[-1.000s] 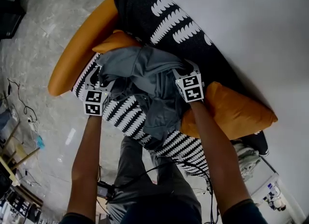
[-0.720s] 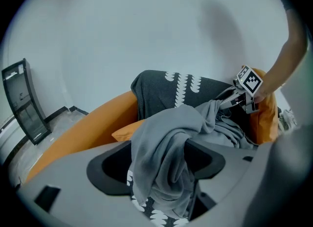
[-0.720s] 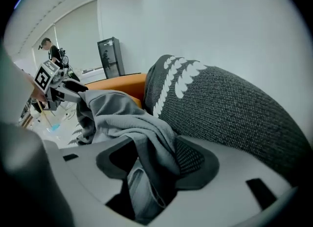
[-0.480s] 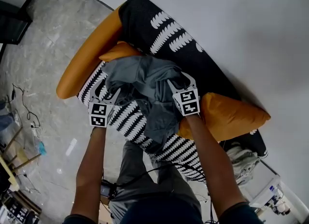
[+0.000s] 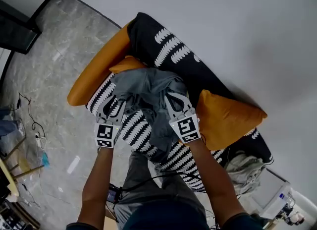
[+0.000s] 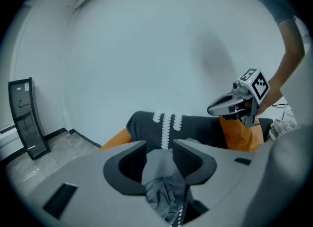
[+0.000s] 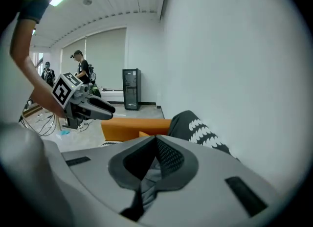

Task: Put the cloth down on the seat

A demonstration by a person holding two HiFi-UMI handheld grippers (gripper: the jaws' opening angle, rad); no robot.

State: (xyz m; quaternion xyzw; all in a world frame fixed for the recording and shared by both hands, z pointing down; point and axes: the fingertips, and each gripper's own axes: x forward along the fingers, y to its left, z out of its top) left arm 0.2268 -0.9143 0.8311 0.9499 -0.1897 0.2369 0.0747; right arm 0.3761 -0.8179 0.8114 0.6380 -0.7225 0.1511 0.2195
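1. Cloth (image 5: pixel 148 87), grey and crumpled, lies heaped on the seat (image 5: pixel 130 125) of the sofa (image 5: pixel 171 50). It reaches from the small cushion (image 5: pixel 128 64) at the back, and one tail runs down toward the seat's front edge.
2. Left gripper (image 5: pixel 113 104) hangs over the cloth's left edge, above the patterned seat. Its jaws are closing and stand about half apart. In the left gripper view, grey cloth shows in the gap between them.
3. Right gripper (image 5: pixel 174 99) hangs over the cloth's right part, just beside the big cushion (image 5: pixel 225 117). Its jaw tips are together. In the right gripper view, cloth shows through the slot below the tips. I cannot tell whether any fabric is caught there.
4. Both grippers point toward the sofa's back. Their marker cubes face the person, and each is held on a bare forearm (image 5: pixel 208 174).
5. The sofa is black with white leaf-like marks and stands against a white wall (image 5: pixel 233 21). An orange armrest (image 5: pixel 96 73) closes its left end, and both cushions are orange too.
6. The person's grey trousers (image 5: pixel 141 174) are close to the seat's front.
7. The floor (image 5: pixel 44 75) is grey stone, with cables (image 5: pixel 27 112) lying at the left. A pale bundle (image 5: pixel 242 167) lies by the sofa's right end.
8. In the right gripper view, a black cabinet (image 7: pixel 131 89) stands against the far wall, and people (image 7: pixel 82 72) stand well back in the room.
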